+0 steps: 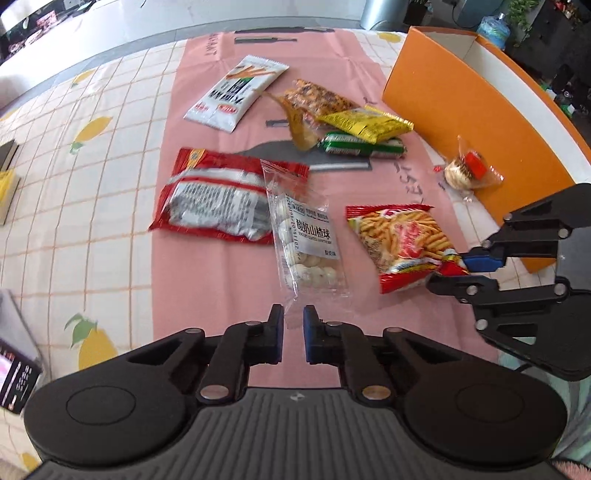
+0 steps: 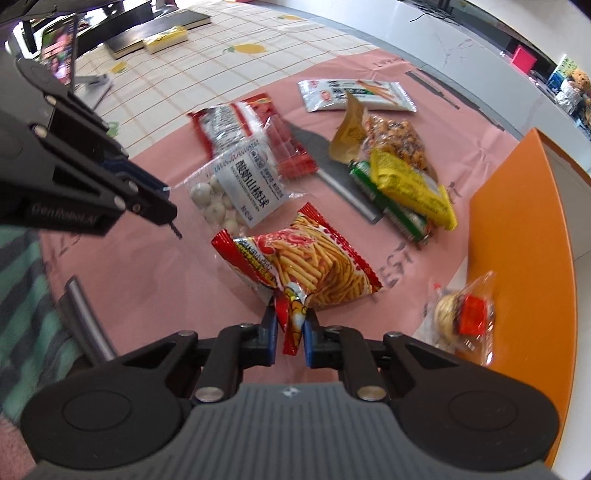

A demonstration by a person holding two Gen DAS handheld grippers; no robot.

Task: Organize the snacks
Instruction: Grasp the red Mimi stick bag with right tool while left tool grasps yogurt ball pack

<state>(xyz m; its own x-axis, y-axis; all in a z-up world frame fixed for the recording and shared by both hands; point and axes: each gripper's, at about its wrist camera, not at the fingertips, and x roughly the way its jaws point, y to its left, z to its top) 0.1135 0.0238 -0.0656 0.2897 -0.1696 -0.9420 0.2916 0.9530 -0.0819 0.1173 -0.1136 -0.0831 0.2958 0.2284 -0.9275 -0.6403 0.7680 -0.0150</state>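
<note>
Several snack packs lie on a pink mat. My left gripper (image 1: 293,328) is shut on the near edge of a clear bag of white yogurt balls (image 1: 308,240), which also shows in the right wrist view (image 2: 236,184). My right gripper (image 2: 290,328) is shut on the corner of a red bag of fries-like sticks (image 2: 314,266); that bag also shows in the left wrist view (image 1: 400,243), with the right gripper (image 1: 452,267) at its right corner. An orange box (image 1: 472,107) stands at the right, open on top.
Further out lie a red-and-silver pack (image 1: 214,199), a white stick-snack pack (image 1: 236,92), a nut bag (image 1: 317,98), a yellow pack (image 1: 365,123) on a green pack (image 1: 362,146), and a small cake pack (image 1: 467,170) by the box. Books (image 2: 155,33) and a phone (image 2: 61,51) lie at the table's far left.
</note>
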